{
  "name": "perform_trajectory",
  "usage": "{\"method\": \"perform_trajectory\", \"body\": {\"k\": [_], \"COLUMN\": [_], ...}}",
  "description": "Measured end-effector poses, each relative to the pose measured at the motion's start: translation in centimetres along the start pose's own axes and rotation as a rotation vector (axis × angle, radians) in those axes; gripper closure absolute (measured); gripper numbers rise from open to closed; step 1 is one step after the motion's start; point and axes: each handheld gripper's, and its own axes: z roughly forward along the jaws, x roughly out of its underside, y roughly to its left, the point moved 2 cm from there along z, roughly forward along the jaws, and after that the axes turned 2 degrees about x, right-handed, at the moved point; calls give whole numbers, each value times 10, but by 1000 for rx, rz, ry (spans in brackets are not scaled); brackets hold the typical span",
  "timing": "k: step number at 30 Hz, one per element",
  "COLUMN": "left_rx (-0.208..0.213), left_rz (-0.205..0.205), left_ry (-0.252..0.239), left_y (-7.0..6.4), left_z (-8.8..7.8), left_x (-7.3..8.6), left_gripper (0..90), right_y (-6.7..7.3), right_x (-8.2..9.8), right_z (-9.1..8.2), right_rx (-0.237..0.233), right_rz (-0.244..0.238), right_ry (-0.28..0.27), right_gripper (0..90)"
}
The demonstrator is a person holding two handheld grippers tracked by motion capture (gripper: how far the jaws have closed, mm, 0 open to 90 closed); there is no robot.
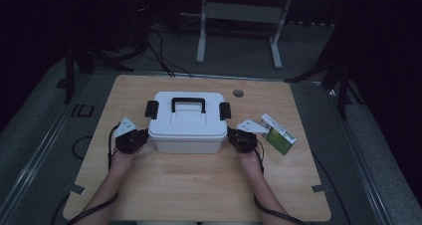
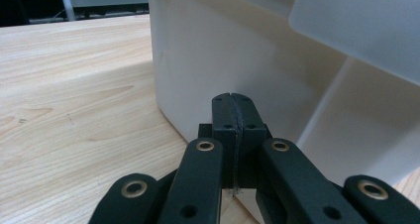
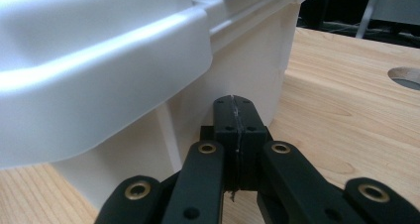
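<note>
1. I have a white lidded box (image 1: 188, 123) mid-counter, slightly toward the far edge. It has a black carry handle (image 1: 188, 103) on the lid and a black latch at each end, left (image 1: 152, 109) and right (image 1: 225, 110).
2. My left gripper (image 1: 141, 138) sits at the box's left end, low by the base. In the left gripper view its fingers (image 2: 233, 116) are pressed together with nothing between them, tips at or nearly against the white side wall (image 2: 223, 50). I can't confirm contact.
3. My right gripper (image 1: 233, 135) mirrors it at the box's right end. In the right gripper view its fingers (image 3: 234, 117) are together and empty, tips just below the lid's overhanging rim (image 3: 104, 80), close to the wall. Contact is again unclear.
4. A small green-and-white carton (image 1: 278, 135) lies near the counter's right edge, just beyond my right gripper and apart from the box. There is print on its white face, too small and dim to read.
5. No brand or label is readable on the box from any view.
6. The wooden counter (image 1: 199, 185) has a round cable hole (image 1: 238, 93) near the far edge, behind the box's right corner.
</note>
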Motion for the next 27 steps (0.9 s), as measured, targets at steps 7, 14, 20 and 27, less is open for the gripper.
{"method": "perform_trajectory", "body": {"k": [7, 14, 20, 27], "left_rx": [10, 31, 43, 63], "left_rz": [-5, -10, -11, -16], "left_ry": [10, 24, 26, 31], "left_y": [-3, -10, -17, -27], "left_z": [-2, -4, -6, -9], "left_x": [0, 1, 3, 6], "left_gripper": [900, 900, 900, 900], "right_y": [2, 2, 2, 2], "right_x": [1, 4, 7, 12], "right_z": [-5, -13, -20, -31], "right_rx": [-6, -8, -12, -19], "right_rz": [-4, -6, -2, 1], "right_ry": [7, 14, 14, 10], "right_gripper": [900, 900, 900, 900]}}
